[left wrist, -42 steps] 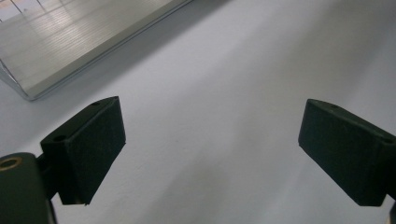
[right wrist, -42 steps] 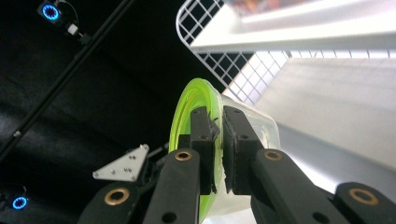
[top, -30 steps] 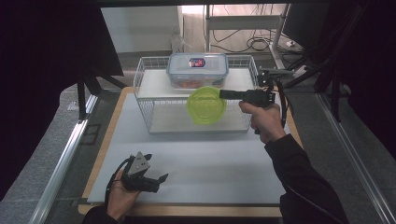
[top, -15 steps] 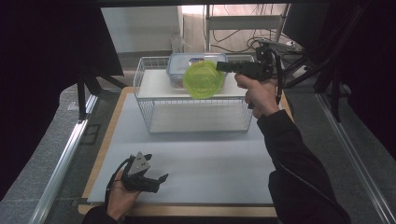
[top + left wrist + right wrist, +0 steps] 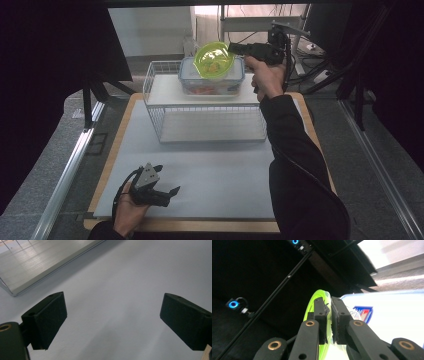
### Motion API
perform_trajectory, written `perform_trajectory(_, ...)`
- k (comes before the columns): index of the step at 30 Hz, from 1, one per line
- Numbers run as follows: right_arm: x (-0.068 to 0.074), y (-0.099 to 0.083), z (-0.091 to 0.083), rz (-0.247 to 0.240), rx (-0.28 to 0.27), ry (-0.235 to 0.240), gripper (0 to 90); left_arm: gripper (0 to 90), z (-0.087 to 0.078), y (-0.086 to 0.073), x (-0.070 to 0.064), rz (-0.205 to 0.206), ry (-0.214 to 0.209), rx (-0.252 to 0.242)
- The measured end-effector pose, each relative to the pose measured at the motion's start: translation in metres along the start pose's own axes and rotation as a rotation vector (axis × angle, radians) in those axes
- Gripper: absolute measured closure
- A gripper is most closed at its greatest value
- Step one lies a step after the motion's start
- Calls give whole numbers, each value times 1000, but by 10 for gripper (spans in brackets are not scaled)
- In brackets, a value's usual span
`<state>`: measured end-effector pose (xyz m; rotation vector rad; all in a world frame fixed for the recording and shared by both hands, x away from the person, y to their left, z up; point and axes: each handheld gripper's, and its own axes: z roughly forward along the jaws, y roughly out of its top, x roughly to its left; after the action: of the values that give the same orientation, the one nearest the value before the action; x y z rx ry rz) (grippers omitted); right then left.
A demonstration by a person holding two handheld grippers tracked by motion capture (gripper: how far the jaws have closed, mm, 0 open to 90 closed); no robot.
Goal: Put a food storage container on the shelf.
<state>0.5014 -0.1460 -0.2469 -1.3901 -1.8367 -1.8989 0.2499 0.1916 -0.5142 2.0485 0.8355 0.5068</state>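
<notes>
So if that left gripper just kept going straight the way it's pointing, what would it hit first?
Probably the white table surface: the left gripper lies low with its jaws open, nothing between them. Farther along stands the wire rack, though depth is hard to judge.

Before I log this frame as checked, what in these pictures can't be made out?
- Contents of the clear container: high view, the green bowl held in front covers its lid and blurs what is inside.
- Most of the bowl: right gripper view, the right gripper hides everything but an edge-on rim.
- The wire rack: left gripper view, cut off by the top-left edge.
</notes>
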Motion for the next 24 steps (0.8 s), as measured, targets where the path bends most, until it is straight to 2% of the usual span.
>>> perform_trajectory(7,-8,8,21,44,-47,-36,841,68,0,0,0,-5,-17,-5)
perform_trajectory(10,-12,10,29,39,-61,-52,840,69,0,0,0,-3,-23,-5)
perform_trajectory(12,-13,10,32,53,-66,-52,838,69,0,0,-1,-2,-26,-6)
perform_trajectory(14,-13,10,33,40,-75,-66,827,69,0,0,-1,-2,-27,-6)
perform_trajectory(18,-11,9,32,-12,-77,-150,765,69,0,0,-1,1,-28,-4)
perform_trajectory(24,-14,6,29,-22,-80,-182,728,69,2,0,-2,3,-29,3)
